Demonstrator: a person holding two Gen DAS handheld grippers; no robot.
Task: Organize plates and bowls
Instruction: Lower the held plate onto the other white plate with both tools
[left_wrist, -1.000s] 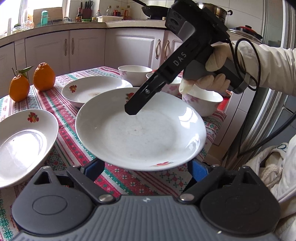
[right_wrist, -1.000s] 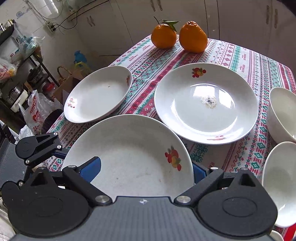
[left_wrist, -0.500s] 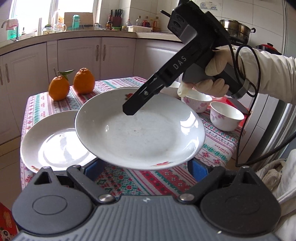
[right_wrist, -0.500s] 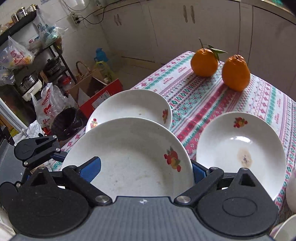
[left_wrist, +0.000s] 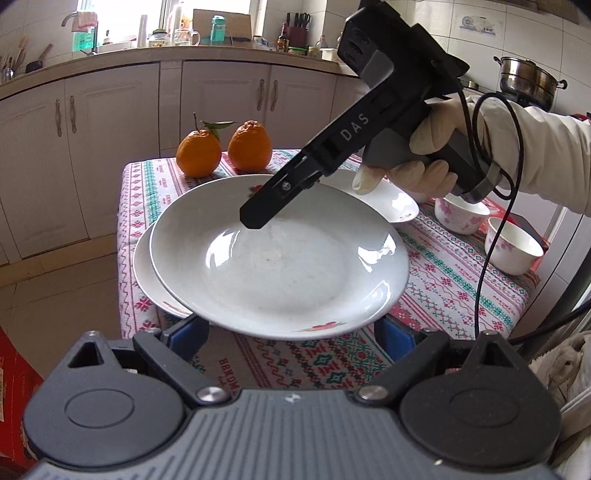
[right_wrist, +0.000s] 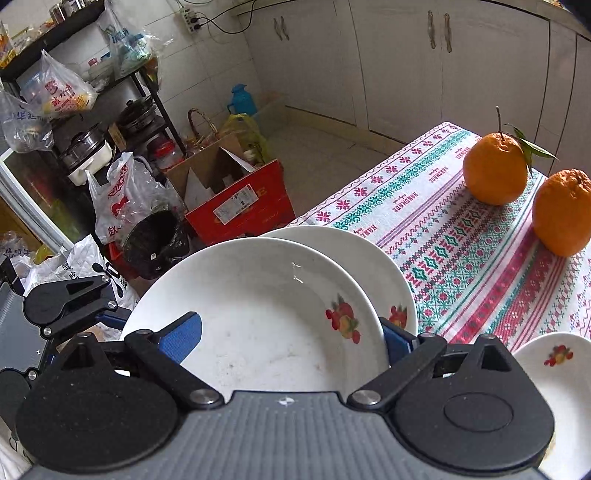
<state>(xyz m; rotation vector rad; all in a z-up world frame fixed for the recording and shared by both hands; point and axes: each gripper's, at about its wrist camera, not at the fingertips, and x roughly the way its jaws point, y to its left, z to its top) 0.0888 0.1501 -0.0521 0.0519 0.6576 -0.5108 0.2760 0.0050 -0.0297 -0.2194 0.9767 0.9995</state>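
A white deep plate with a fruit print hangs in the air between both grippers; it also shows in the right wrist view. My left gripper has its blue pads under the plate's near rim. My right gripper has one finger over the far rim and one under it. The held plate is above a second white plate that lies at the table's corner, also seen in the right wrist view. A third plate lies behind.
Two oranges stand at the far end of the patterned tablecloth. Two small floral bowls sit at the right. A red box, bags and a shelf stand on the floor beside the table.
Both grippers have carried the held plate leftwards across the table. It now hangs over the plate at the table's corner instead of beside it.
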